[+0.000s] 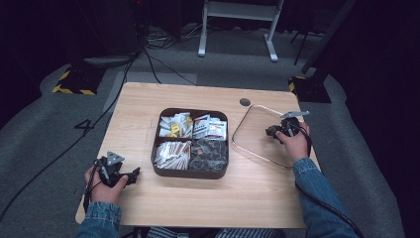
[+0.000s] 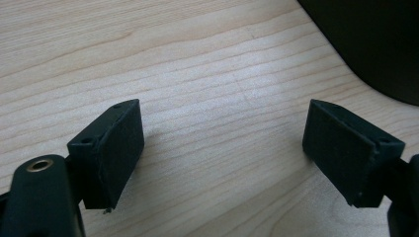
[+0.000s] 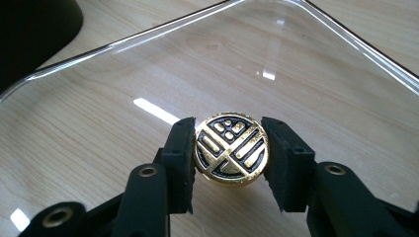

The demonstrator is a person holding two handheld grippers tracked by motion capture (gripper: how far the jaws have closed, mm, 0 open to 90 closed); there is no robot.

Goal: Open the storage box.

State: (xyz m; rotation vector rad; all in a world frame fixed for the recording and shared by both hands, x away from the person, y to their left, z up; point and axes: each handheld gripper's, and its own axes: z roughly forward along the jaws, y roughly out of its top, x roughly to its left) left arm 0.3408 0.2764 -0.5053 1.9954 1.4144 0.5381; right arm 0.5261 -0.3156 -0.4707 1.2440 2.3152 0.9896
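A round gold knob (image 3: pixel 231 150) with a black and gold pattern on its face sits clamped between my right gripper's (image 3: pixel 231 158) two black pads. It hangs just over the clear lid (image 3: pixel 306 64) that lies flat on the table. From the high view, the right gripper (image 1: pixel 273 131) is over that clear lid (image 1: pixel 252 144), to the right of the dark tray (image 1: pixel 190 172). My left gripper (image 2: pixel 222 148) stands open over bare wood with nothing between its pads; it rests at the table's near left (image 1: pixel 130 177).
The dark tray has four compartments with several packets (image 1: pixel 174 125) and wrapped pieces (image 1: pixel 210 151). A small dark round hole (image 1: pixel 244 101) sits in the tabletop behind the lid. The tray's dark corner (image 2: pixel 375 44) lies close ahead of the left gripper.
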